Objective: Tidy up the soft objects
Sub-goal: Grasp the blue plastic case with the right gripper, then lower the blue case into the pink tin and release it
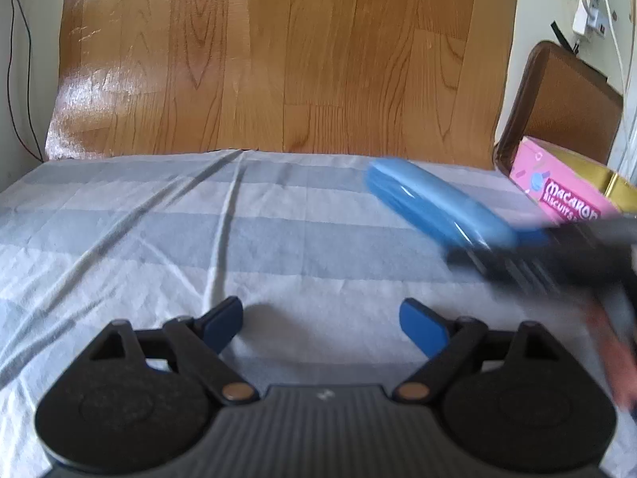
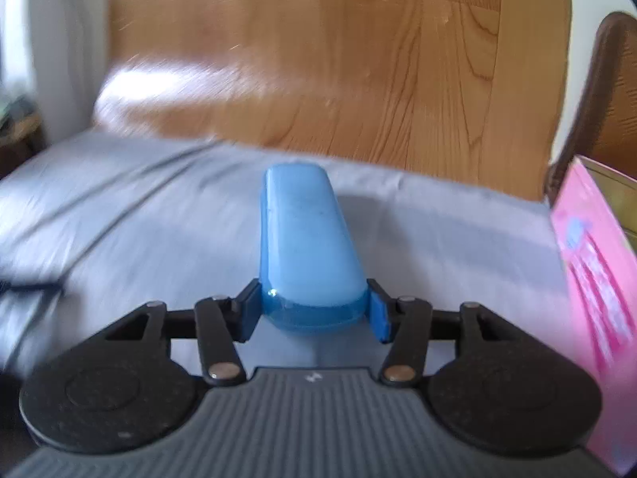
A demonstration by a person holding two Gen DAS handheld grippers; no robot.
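My right gripper [image 2: 312, 308] is shut on the near end of a long light-blue case [image 2: 304, 235], which sticks out forward above the grey-and-white checked cloth [image 2: 159, 219]. In the left wrist view the blue case [image 1: 434, 207] shows blurred at the right, held in the air by the right gripper [image 1: 517, 251]. My left gripper [image 1: 320, 320] is open and empty, low over the cloth [image 1: 199, 239].
A pink "Macaron Biscuits" box [image 1: 565, 195] with its top open stands at the right edge of the cloth; it also shows in the right wrist view [image 2: 593, 279]. A brown chair [image 1: 557, 107] stands behind it. A wood-pattern sheet [image 1: 278, 59] covers the far wall.
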